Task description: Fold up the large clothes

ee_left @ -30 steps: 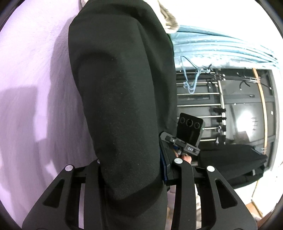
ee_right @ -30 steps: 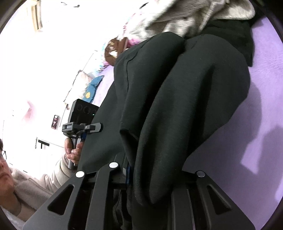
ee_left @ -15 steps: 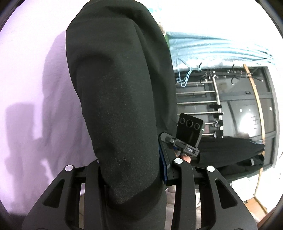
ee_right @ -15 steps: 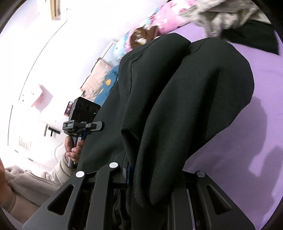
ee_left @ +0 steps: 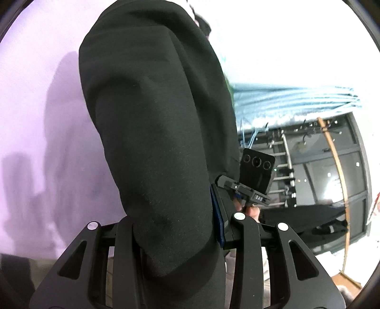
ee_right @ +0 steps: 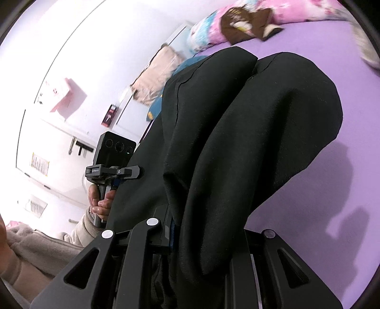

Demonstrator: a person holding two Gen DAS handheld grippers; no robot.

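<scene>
The black garment (ee_left: 154,133) fills mid-frame, bulging upward from the left gripper (ee_left: 175,237) over the purple bed (ee_left: 35,99). The right gripper (ee_right: 204,240) is likewise clamped on it, apparently a neighbouring part of the same edge.

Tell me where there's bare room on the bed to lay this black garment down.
Bare purple sheet lies right of the black garment and, in the left view, to its left. It is crowded at the far edge by the pink floral bedding.
</scene>
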